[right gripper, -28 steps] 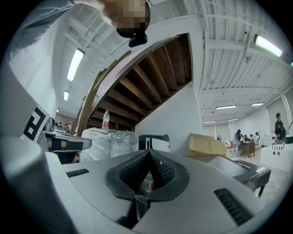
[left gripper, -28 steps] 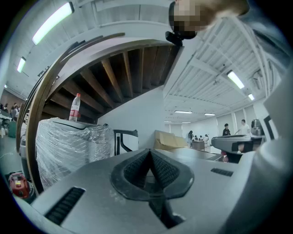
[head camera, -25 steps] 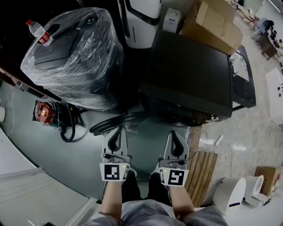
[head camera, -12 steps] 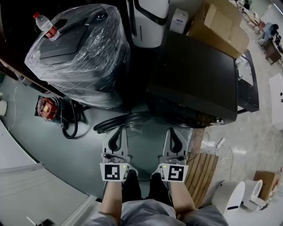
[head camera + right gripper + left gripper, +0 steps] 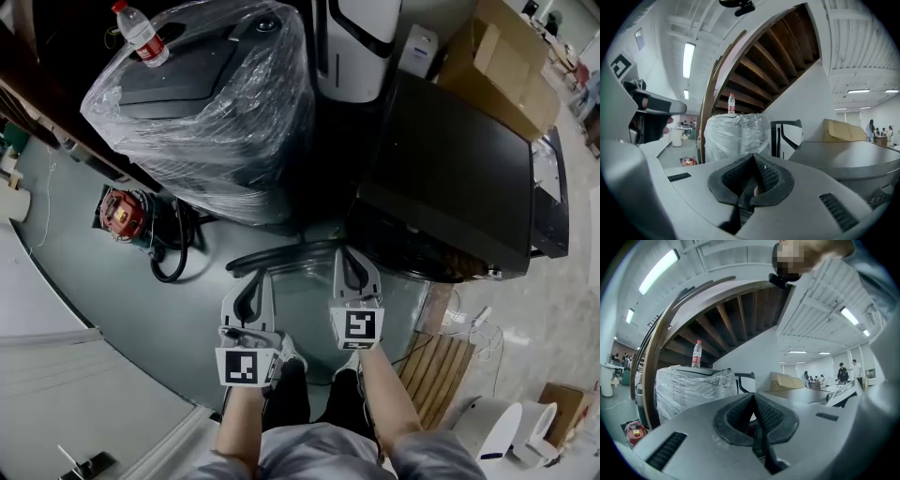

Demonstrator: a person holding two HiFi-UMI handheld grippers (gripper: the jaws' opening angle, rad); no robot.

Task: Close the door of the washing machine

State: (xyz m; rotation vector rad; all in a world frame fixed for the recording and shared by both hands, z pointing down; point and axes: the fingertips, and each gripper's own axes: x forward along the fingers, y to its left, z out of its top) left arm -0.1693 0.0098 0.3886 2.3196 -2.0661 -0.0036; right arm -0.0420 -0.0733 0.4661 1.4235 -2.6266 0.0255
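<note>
Black washing machine (image 5: 450, 178) sits far right, its round door (image 5: 277, 255) swung open toward the left, low and near. Right gripper (image 5: 354, 255), jaws pressed together and empty, points tips-first at the door's rim, likely set to push it; contact unclear. Left gripper (image 5: 251, 281), also closed on nothing, hangs nearer. Bottle (image 5: 141, 36) label unreadable; no brand visible.
</note>
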